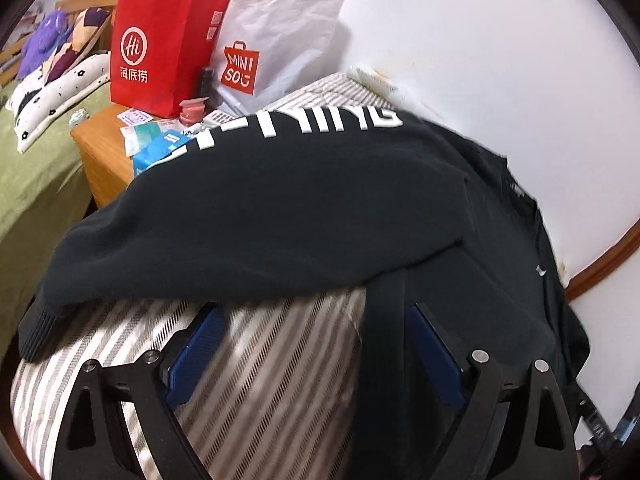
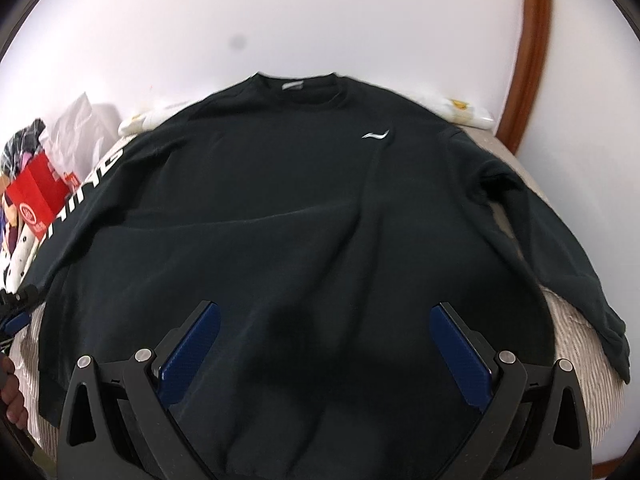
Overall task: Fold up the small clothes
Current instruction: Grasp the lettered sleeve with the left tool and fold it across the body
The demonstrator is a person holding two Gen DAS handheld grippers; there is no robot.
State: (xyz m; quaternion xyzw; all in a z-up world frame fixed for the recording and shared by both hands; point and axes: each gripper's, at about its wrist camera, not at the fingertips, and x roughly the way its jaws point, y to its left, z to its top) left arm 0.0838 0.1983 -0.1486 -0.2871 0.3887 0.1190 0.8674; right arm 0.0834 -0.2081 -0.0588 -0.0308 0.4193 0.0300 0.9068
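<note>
A black long-sleeved sweatshirt (image 2: 280, 208) lies flat, front up, on a striped bed cover (image 1: 280, 340), collar toward the wall and both sleeves spread out. Its left sleeve with white lettering (image 1: 256, 208) lies across the left wrist view. My left gripper (image 1: 316, 320) is open over the striped cover by the sweatshirt's lower left edge, with a strip of black fabric between its fingers. My right gripper (image 2: 324, 320) is open wide, low over the sweatshirt's lower middle. The left gripper's tip (image 2: 16, 316) shows at the left edge of the right wrist view.
A wooden bedside table (image 1: 104, 152) with small packets stands to the left, with a red paper bag (image 1: 160, 48) and a white shopping bag (image 1: 280, 36) on it. A green bed with pillows (image 1: 60, 84) lies beyond. A white wall (image 2: 320, 20) is behind the bed.
</note>
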